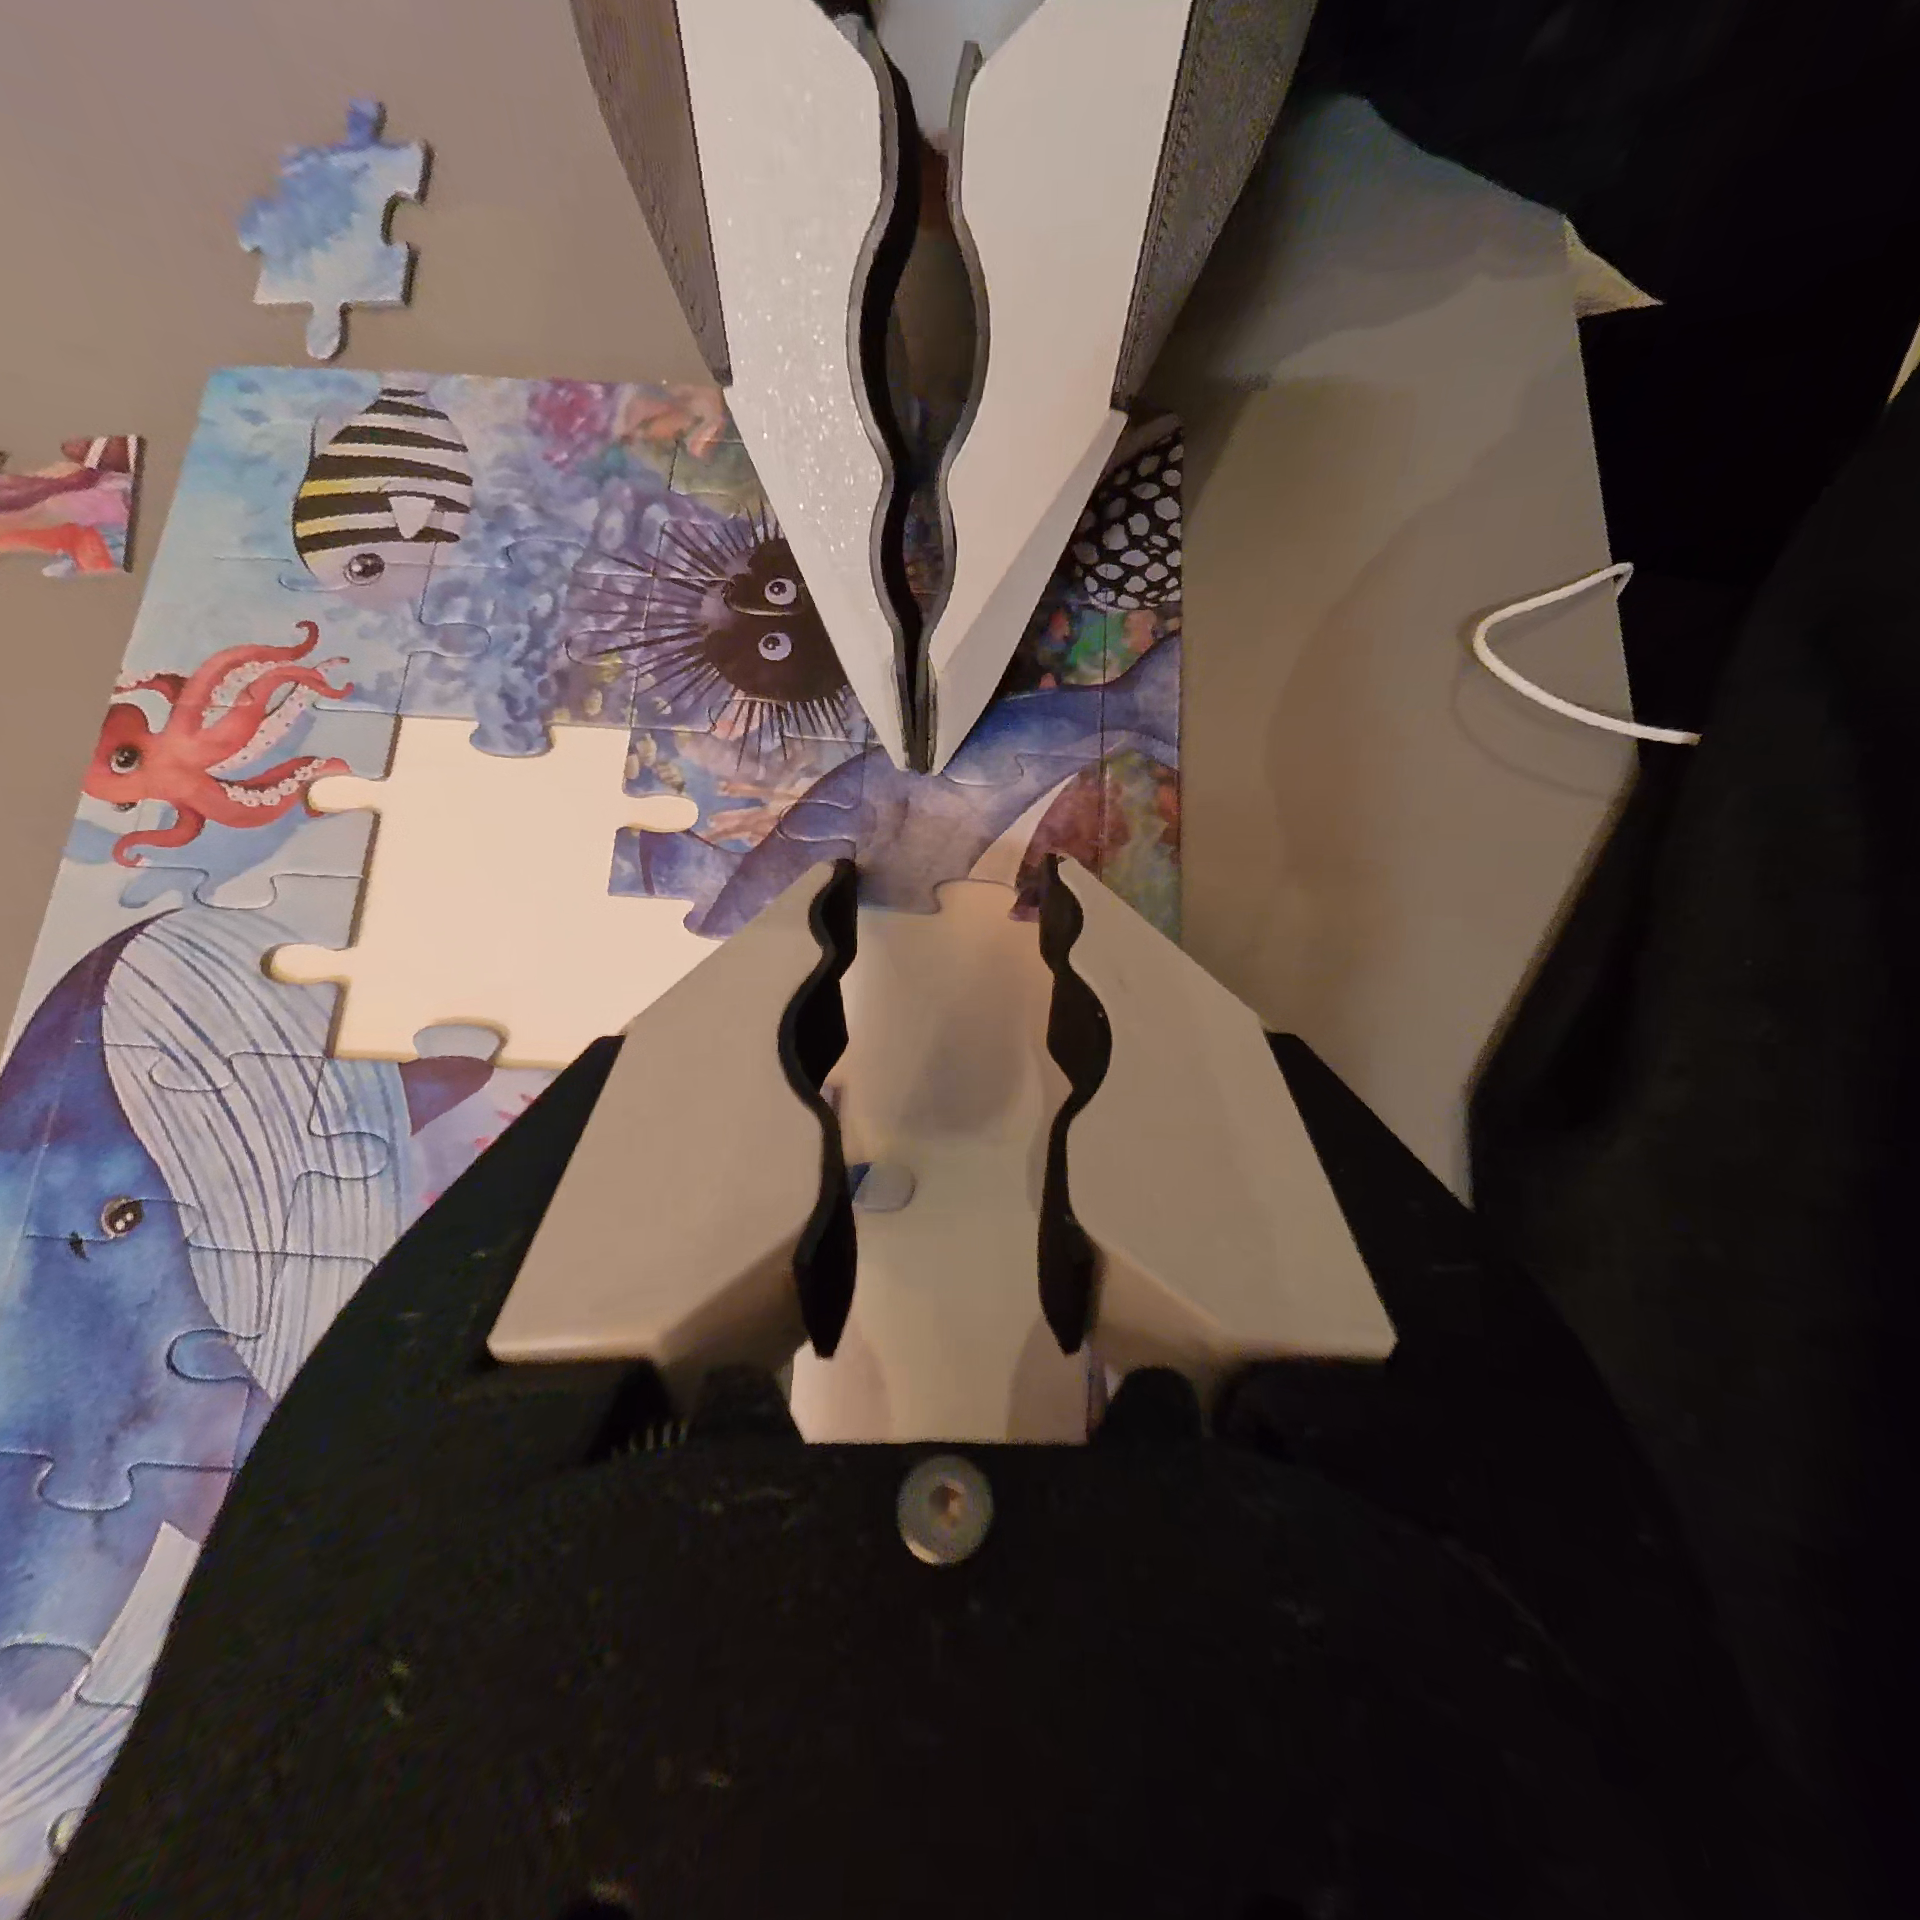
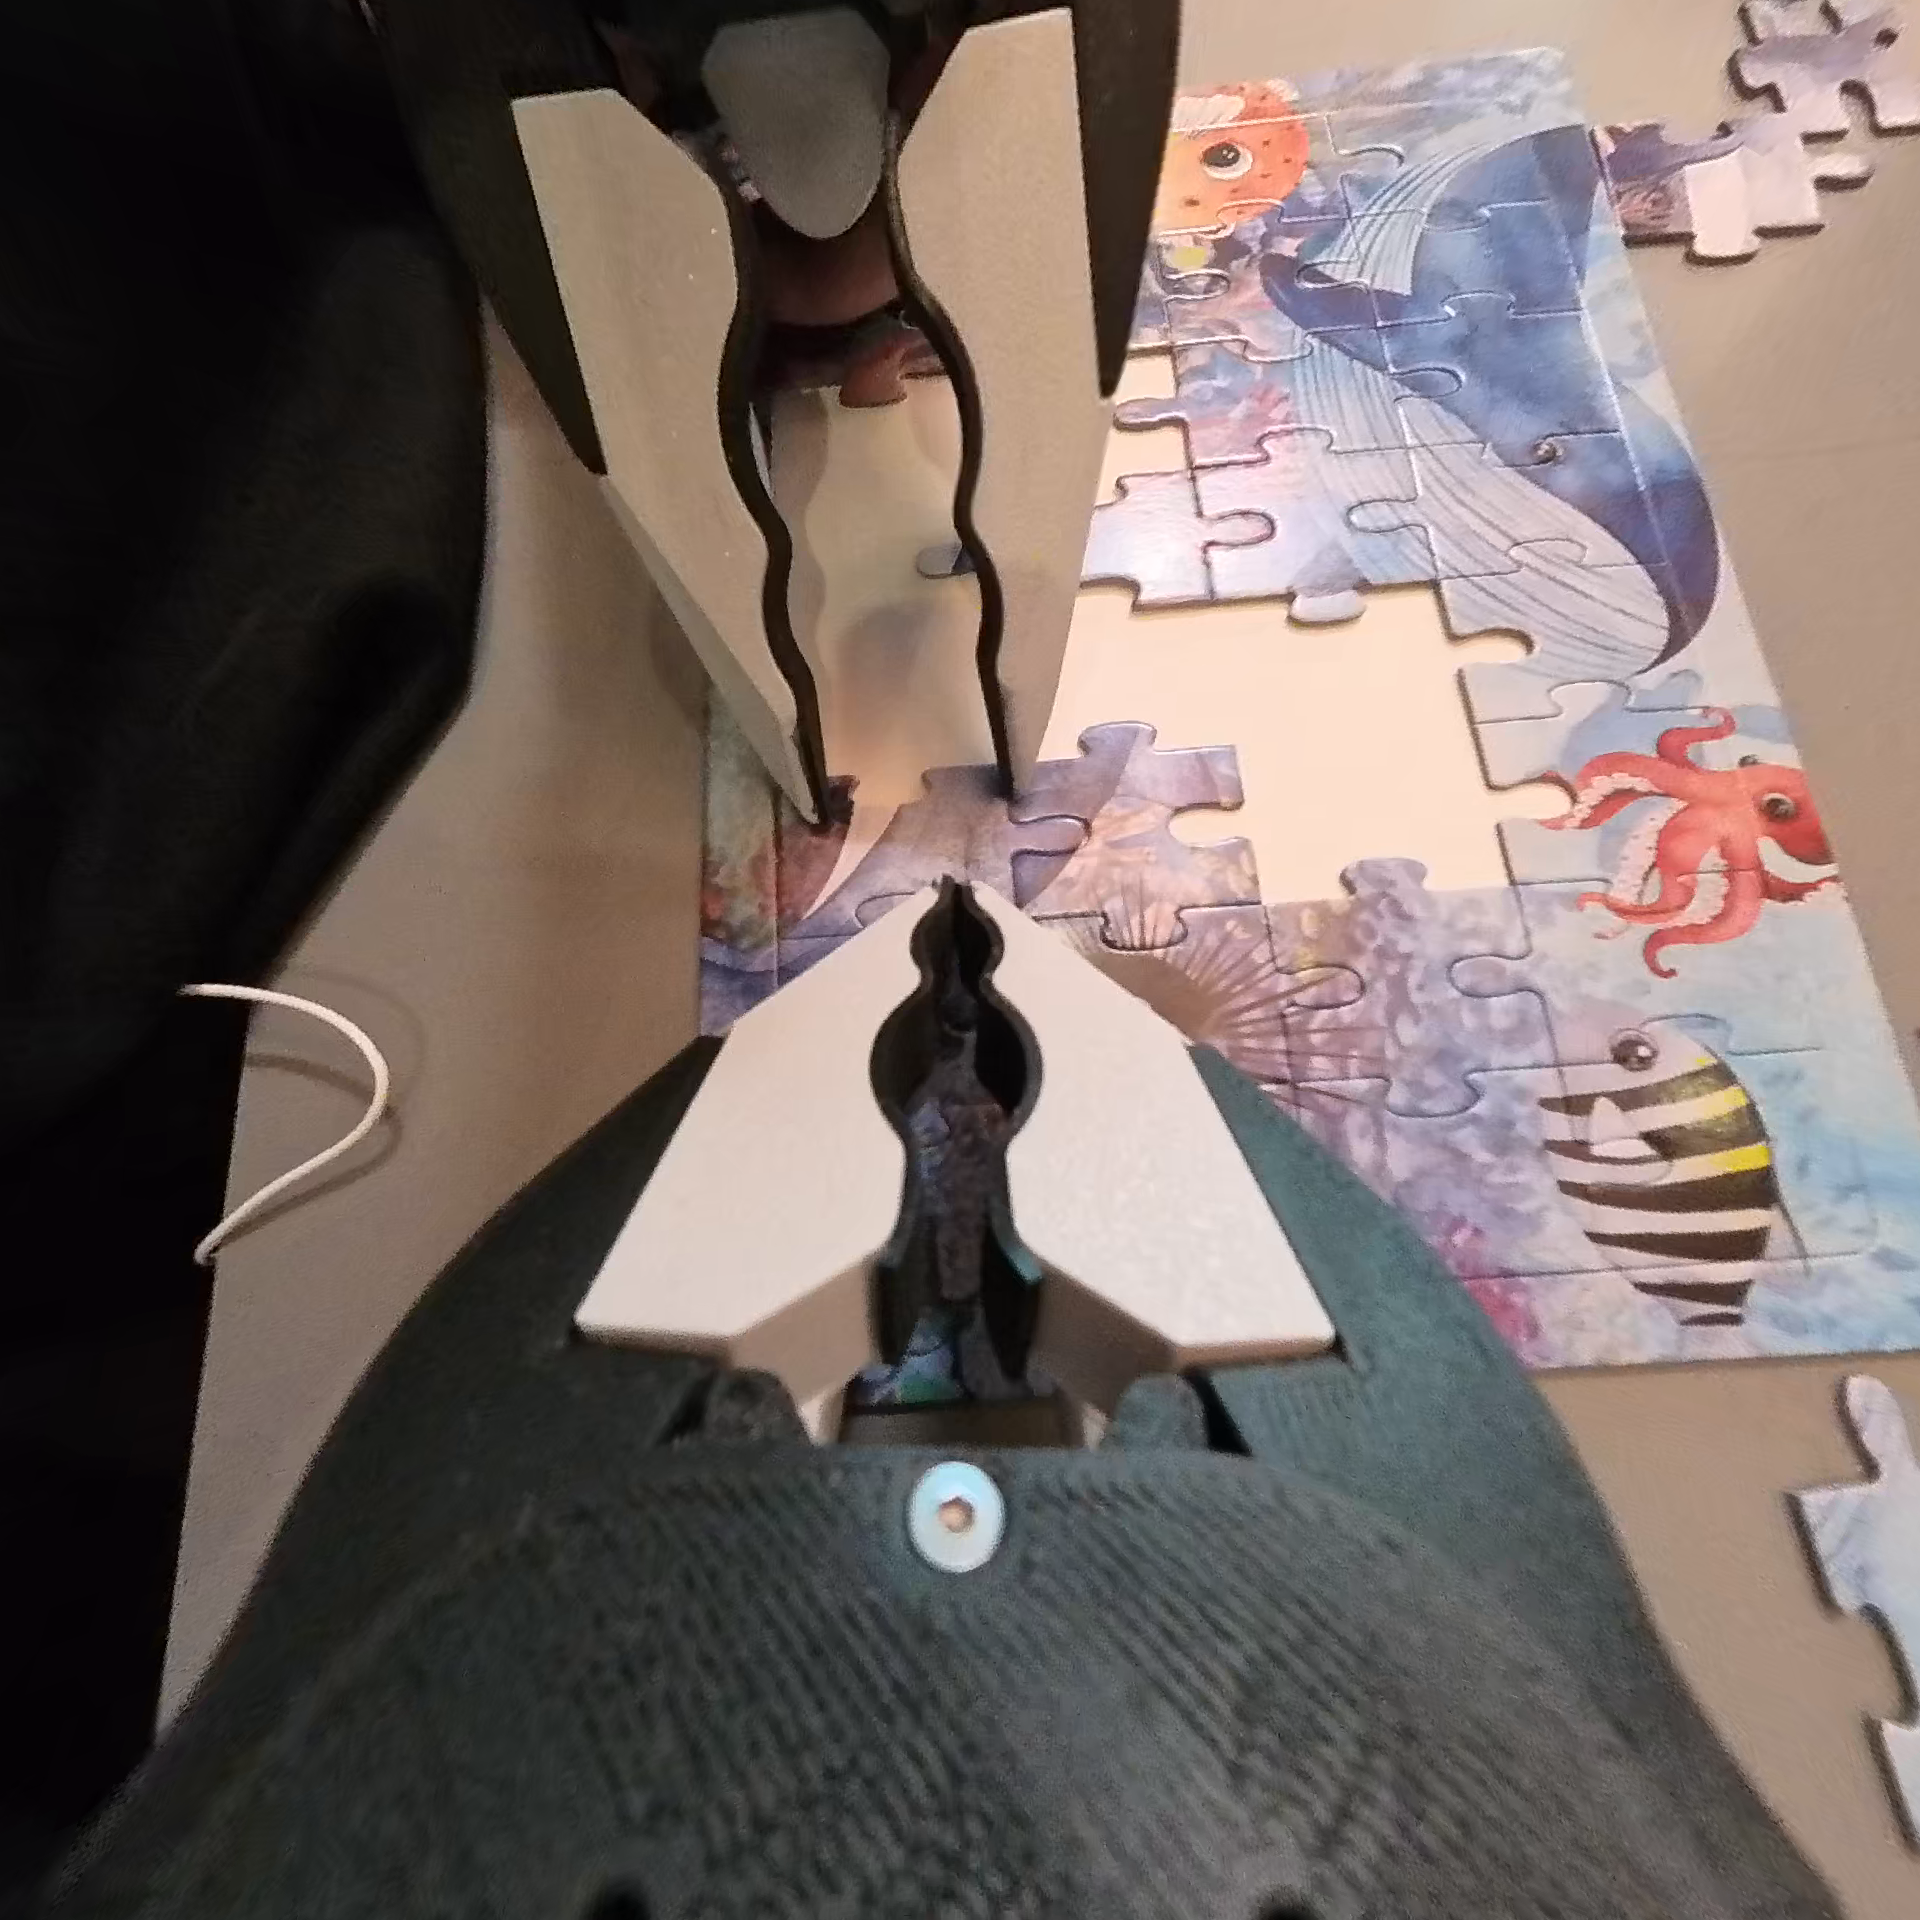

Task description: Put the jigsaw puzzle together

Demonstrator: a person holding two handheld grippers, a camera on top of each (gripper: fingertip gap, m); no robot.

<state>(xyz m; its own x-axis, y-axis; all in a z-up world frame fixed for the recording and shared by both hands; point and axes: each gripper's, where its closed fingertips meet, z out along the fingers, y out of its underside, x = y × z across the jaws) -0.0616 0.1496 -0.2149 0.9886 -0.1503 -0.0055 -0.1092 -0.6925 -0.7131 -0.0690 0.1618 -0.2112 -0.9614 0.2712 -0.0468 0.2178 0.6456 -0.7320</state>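
Note:
A partly assembled sea-picture jigsaw puzzle [image 1: 520, 582] lies flat on the table [image 1: 1351, 520], with an empty gap in its middle [image 1: 488, 894]. My left gripper [image 1: 951, 878] is open, and its fingertips stand on the puzzle's near edge either side of an empty slot. My right gripper [image 1: 920, 758] comes in from the far side. It is shut, with its tips on the purple whale-tail piece [image 1: 935, 821] and nothing between them. The right wrist view shows the same: the right gripper [image 2: 951, 890] is shut on the tail piece [image 2: 935, 831], and the left gripper [image 2: 912, 800] is open opposite it.
A loose blue piece [image 1: 332, 218] and a pink-orange piece [image 1: 73, 509] lie beyond the puzzle. More loose pieces lie at the right wrist view's top right [image 2: 1808, 114] and lower right [image 2: 1870, 1558]. A white cord [image 1: 1538, 665] and dark cloth [image 1: 1766, 935] lie beside the table edge. My left and right fingertips are right by each other. From either gripper's tips it is about 9 centimetres to the partly assembled sea-picture jigsaw puzzle [image 1: 520, 582].

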